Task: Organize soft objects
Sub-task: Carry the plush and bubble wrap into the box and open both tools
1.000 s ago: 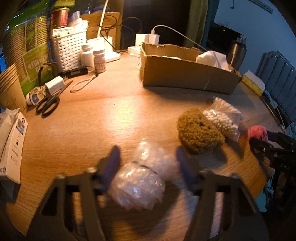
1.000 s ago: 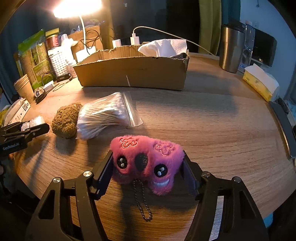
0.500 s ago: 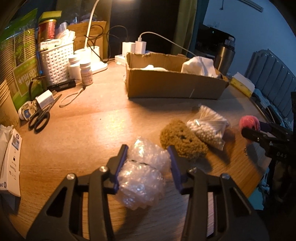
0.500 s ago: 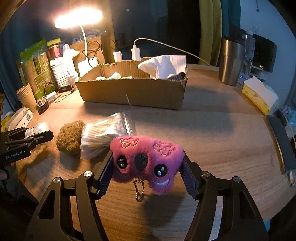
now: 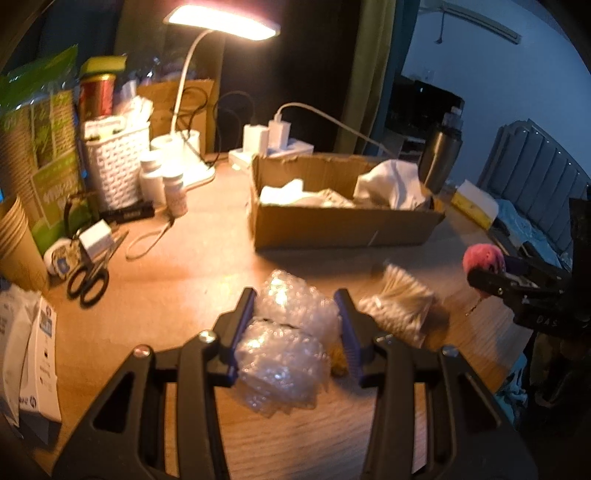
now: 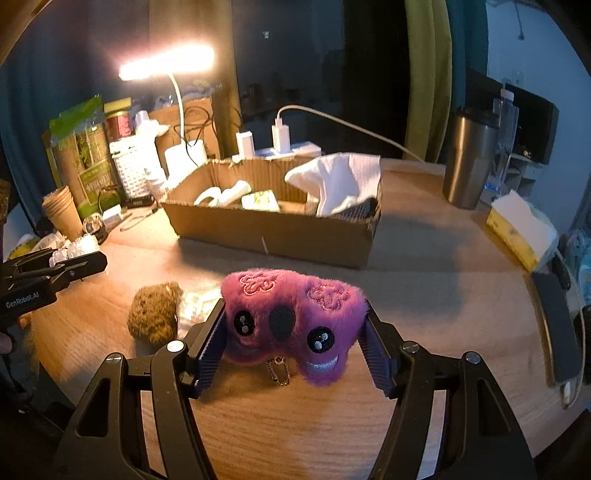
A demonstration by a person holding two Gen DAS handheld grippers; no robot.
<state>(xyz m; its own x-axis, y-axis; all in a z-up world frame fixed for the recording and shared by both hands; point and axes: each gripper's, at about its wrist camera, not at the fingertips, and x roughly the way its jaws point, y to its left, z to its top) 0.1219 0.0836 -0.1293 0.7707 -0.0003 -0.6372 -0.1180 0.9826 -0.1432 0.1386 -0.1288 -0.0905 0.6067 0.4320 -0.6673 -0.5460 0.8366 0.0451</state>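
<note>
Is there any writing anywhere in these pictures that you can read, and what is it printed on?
"GenRobot.AI": white letters on the black body of the left gripper, seen from the right wrist.
"DAS", perhaps part of a longer mark: on the right gripper, seen from the left wrist.
Green package: white print, too blurred to read.
White carton: blue logo and small print, unreadable.
Yellow tissue box: markings too small.

Lit lamp [image 5: 221,20], scissors [image 5: 88,284], perhaps tumbler [image 6: 467,162].

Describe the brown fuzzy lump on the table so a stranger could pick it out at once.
Start at the cardboard box on the round wooden table and come toward the near edge. The brown fuzzy lump lies there, just left of the bag of cotton swabs. It is the only coarse, dull brown, woolly thing; its neighbour is pale and plastic-wrapped.
</note>
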